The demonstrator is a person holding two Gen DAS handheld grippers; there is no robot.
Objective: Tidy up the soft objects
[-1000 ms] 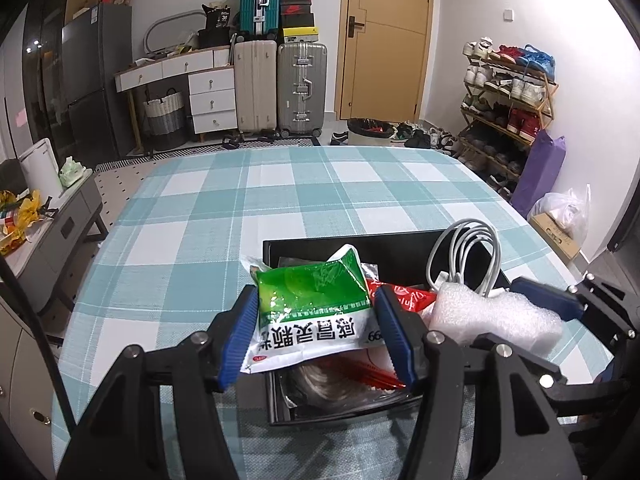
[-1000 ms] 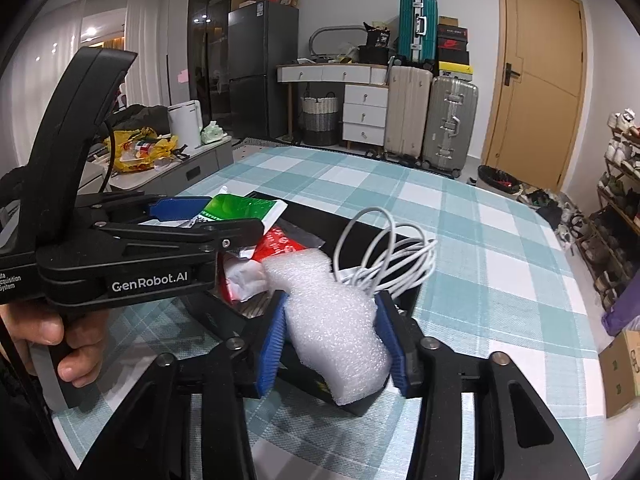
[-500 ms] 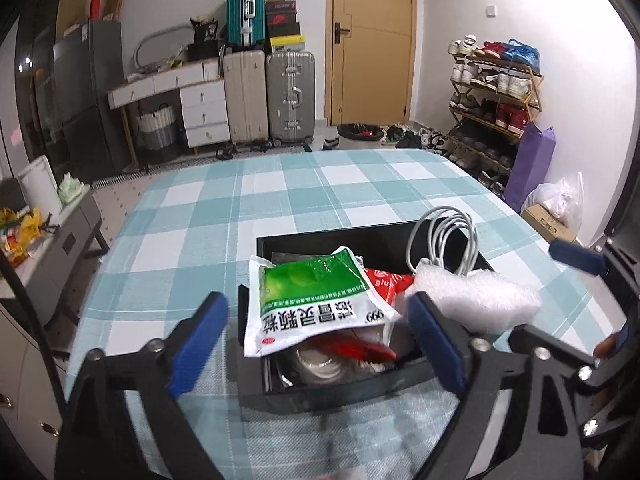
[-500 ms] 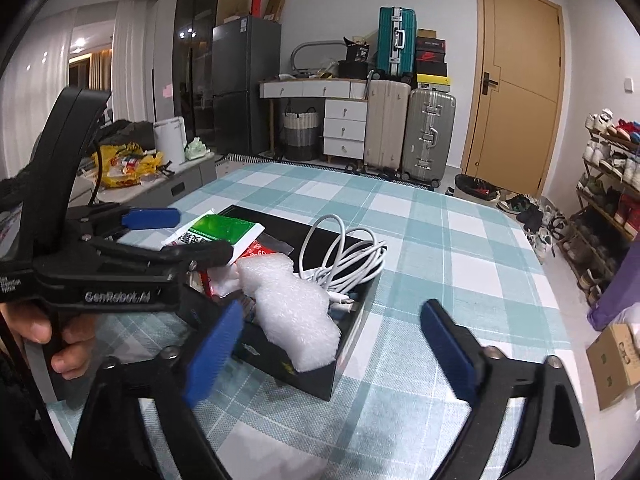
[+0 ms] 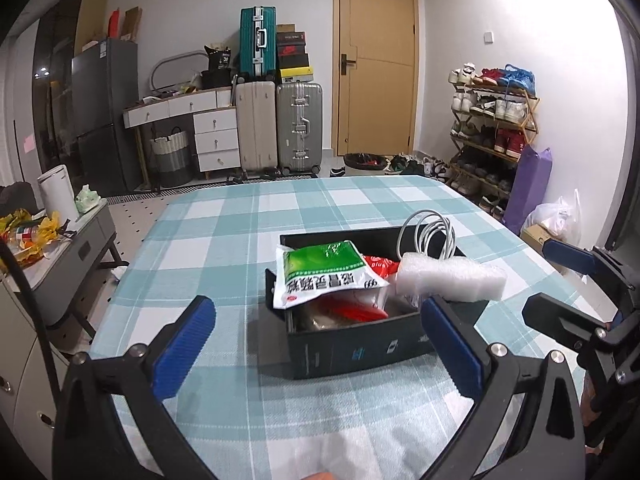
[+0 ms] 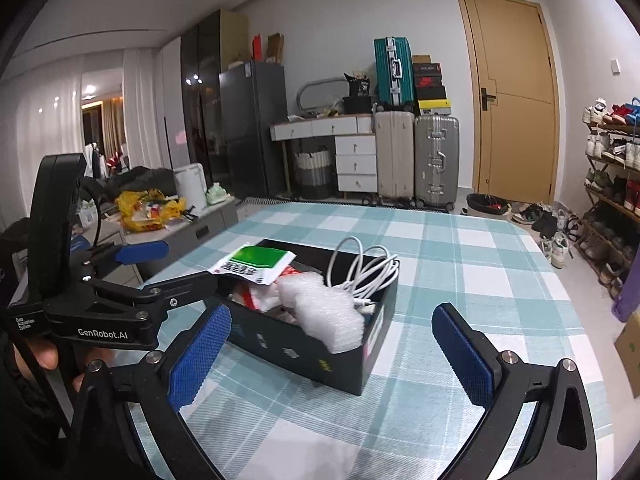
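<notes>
A black box (image 5: 352, 350) (image 6: 296, 350) sits on the checked tablecloth. In it lie a green and white packet (image 5: 324, 274) (image 6: 256, 262), a red packet (image 5: 378, 266), a white coiled cable (image 5: 428, 230) (image 6: 364, 266) and a white foam wrap (image 5: 452, 282) (image 6: 324, 316) that overhangs the rim. My left gripper (image 5: 320, 344) is open and empty, drawn back in front of the box; it also shows in the right wrist view (image 6: 168, 268). My right gripper (image 6: 330, 358) is open and empty, drawn back from the box; it also shows in the left wrist view (image 5: 556, 284).
The table (image 5: 240, 240) carries a teal and white checked cloth. A grey cabinet (image 5: 76, 248) with clutter stands to the left. Suitcases (image 5: 276, 124), drawers and a door are at the back, a shoe rack (image 5: 492, 128) on the right.
Both grippers have opened and let go: the left released the green packet, the right the foam wrap. Both have pulled back from the box, which now holds these items.
</notes>
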